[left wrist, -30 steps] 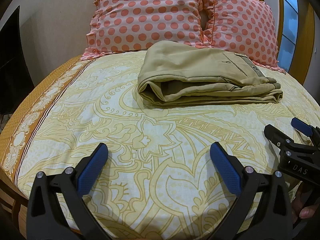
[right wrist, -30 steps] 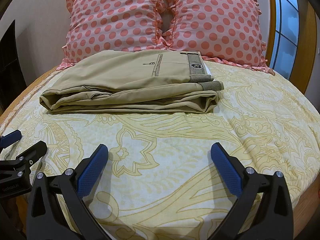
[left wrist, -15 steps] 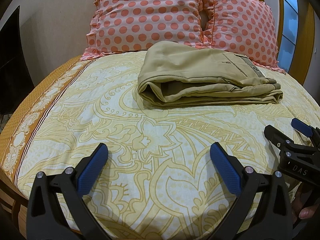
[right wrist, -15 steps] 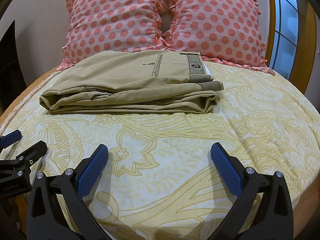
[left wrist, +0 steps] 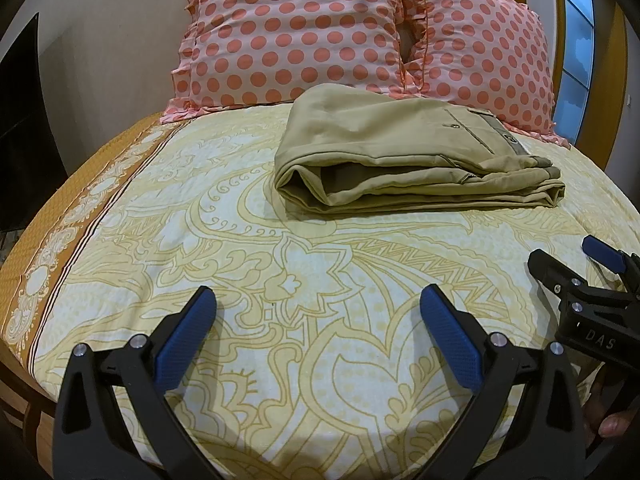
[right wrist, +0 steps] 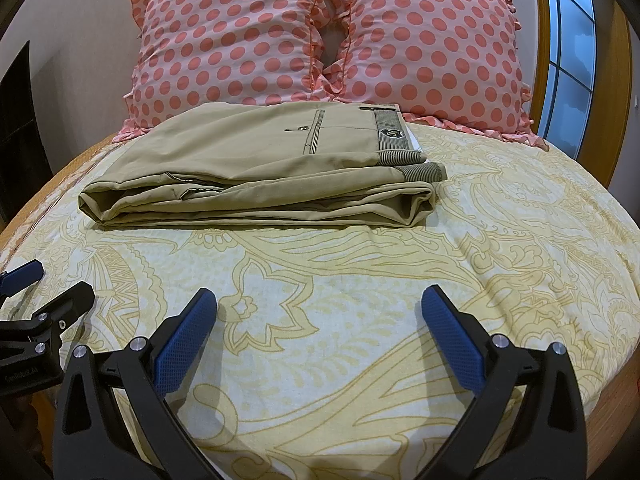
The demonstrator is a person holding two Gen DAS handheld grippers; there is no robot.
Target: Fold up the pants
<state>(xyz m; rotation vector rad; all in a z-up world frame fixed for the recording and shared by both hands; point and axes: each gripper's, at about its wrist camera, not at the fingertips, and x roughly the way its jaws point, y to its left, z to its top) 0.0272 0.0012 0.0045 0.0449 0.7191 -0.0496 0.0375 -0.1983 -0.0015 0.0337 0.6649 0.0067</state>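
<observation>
Khaki pants lie folded in a flat stack on the yellow patterned bedsheet, near the pillows; they also show in the right wrist view, waistband to the right. My left gripper is open and empty, well short of the pants. My right gripper is open and empty too, near the bed's front. Each gripper shows at the edge of the other's view: the right one, the left one.
Two pink polka-dot pillows stand behind the pants against the wall. A window with a wooden frame is at the right. The bed's orange border and edge run along the left.
</observation>
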